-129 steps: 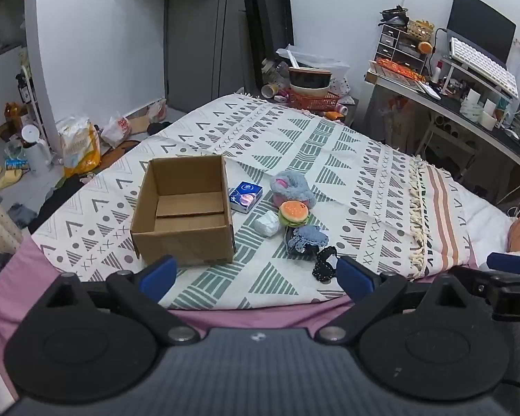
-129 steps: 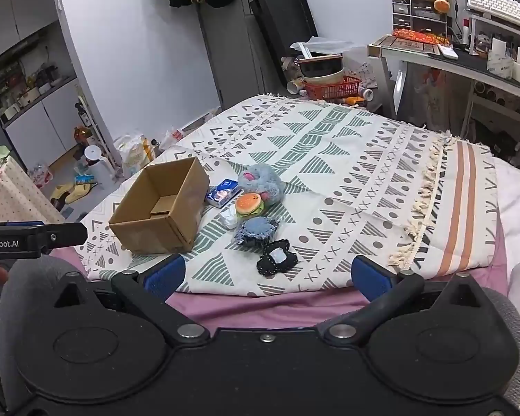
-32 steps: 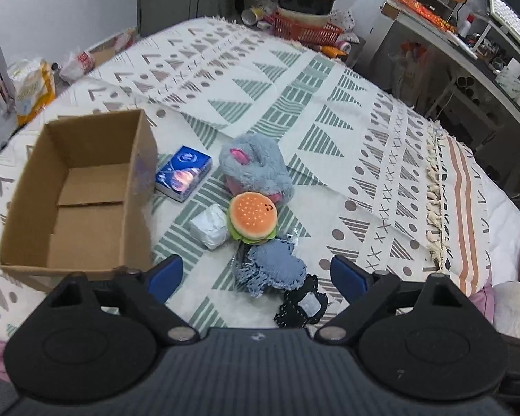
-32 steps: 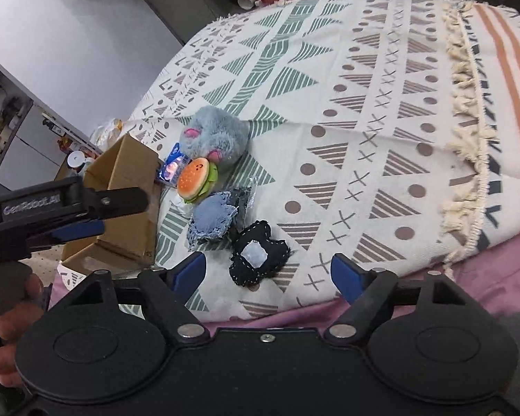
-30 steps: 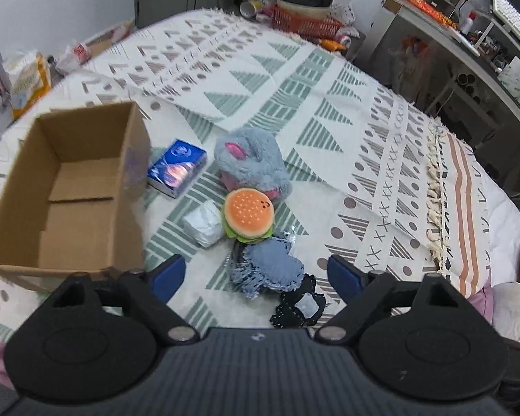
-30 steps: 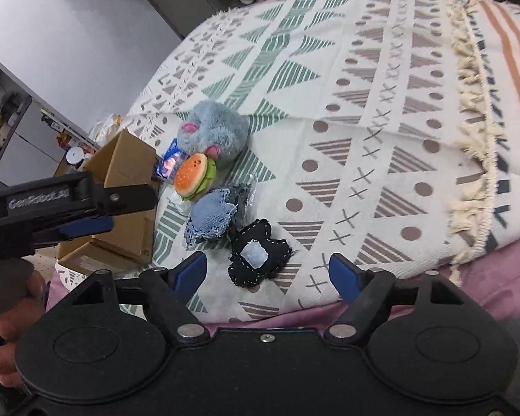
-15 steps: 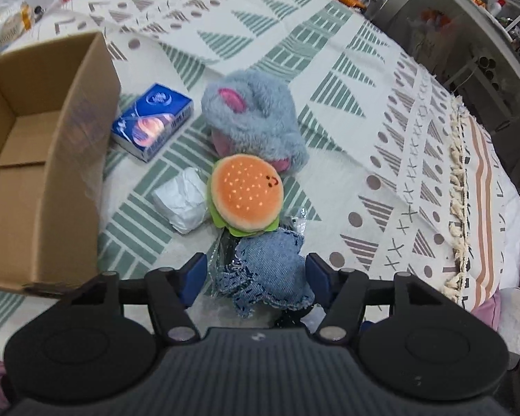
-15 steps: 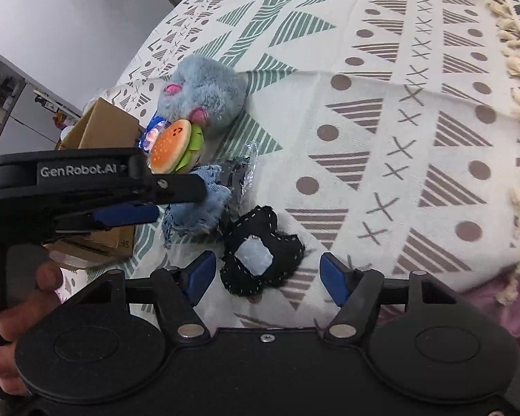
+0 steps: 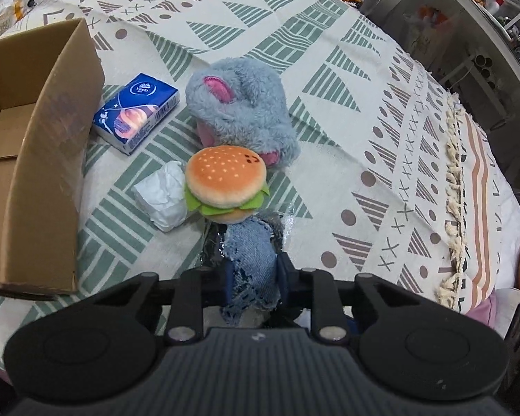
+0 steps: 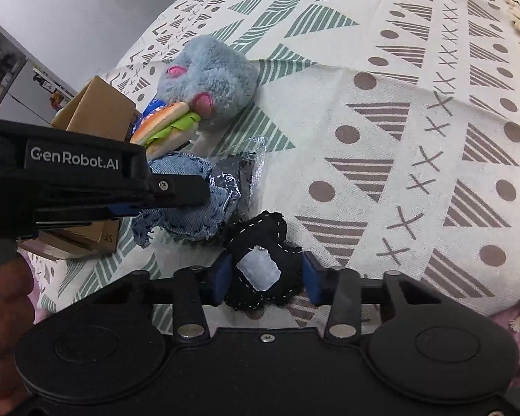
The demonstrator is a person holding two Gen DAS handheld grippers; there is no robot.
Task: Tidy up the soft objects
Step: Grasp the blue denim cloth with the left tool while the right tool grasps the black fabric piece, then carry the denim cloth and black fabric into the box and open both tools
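My left gripper (image 9: pixel 253 277) is shut on a frayed blue denim pad (image 9: pixel 251 263), which also shows in the right wrist view (image 10: pixel 190 208). My right gripper (image 10: pixel 263 279) is shut on a black stitched fabric piece with a pale patch (image 10: pixel 260 267). A plush burger (image 9: pixel 225 183) leans against a grey fluffy toy with pink ears (image 9: pixel 242 111). A crumpled white tissue wad (image 9: pixel 163 194) and a blue tissue pack (image 9: pixel 137 118) lie between them and the open cardboard box (image 9: pixel 52 159) on the left.
Everything rests on a patterned bedspread (image 9: pixel 381 104) with a fringed edge (image 9: pixel 456 187) at the right. A clear plastic wrapper (image 10: pixel 246 170) lies under the denim pad. A desk and clutter stand beyond the bed at the upper right.
Both grippers moved down and forward to the pile and closed: the left on the denim pad, the right on the black fabric piece. Earlier both were open above the bed.
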